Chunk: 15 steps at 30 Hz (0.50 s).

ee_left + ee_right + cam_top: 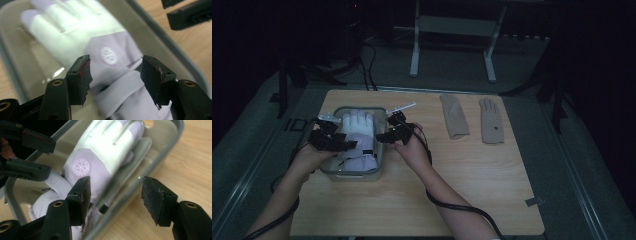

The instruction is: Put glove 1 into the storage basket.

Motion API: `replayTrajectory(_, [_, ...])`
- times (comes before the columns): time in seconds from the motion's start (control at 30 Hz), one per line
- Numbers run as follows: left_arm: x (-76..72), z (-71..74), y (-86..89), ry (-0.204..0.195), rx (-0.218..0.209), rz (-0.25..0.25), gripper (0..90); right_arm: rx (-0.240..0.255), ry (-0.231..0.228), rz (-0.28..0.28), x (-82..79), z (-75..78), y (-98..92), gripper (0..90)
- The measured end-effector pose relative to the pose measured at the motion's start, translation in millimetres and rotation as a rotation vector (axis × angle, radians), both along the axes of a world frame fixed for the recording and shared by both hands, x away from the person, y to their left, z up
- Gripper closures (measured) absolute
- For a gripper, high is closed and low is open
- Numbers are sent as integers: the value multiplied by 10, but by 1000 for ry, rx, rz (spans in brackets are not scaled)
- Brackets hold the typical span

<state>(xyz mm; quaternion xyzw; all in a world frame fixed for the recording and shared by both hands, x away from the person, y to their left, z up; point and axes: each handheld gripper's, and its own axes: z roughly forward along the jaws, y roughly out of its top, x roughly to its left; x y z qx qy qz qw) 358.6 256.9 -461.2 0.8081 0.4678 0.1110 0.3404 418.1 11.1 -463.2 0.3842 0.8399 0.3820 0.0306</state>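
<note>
Both forearms enter from the near table edge. 2 tan gloves [473, 120] lie flat, well apart to the right on the wooden table [472, 185]. Left gripper [115, 75] and right gripper [115, 197] stand part-open, holding nothing. White-and-lilac glove [358, 136], soft fabric with a round emblem, lies in the clear rectangular plastic bin [382, 162]; its cuff sits under the left pads, while the bin's rim crosses between the right pads.
</note>
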Motion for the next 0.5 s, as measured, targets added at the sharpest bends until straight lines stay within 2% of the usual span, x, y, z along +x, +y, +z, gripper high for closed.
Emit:
replayTrajectory(0.1, [-54,-38,-152,-8,-55,-52,414,9,-1,-4,22,-12,-162,379])
replayTrajectory(0.27, [-113,-76,-342,-7,-74,-105,415,5,-6,-5,51,-21,-439,311])
replayTrajectory(0.4, [-150,-70,-449,-24,-90,-119,415,-19,-17,-8,66,-40,-641,279])
replayTrajectory(0.5, [-187,-62,-522,-36,-115,-124,416,-10,-17,-12,74,-56,-798,279])
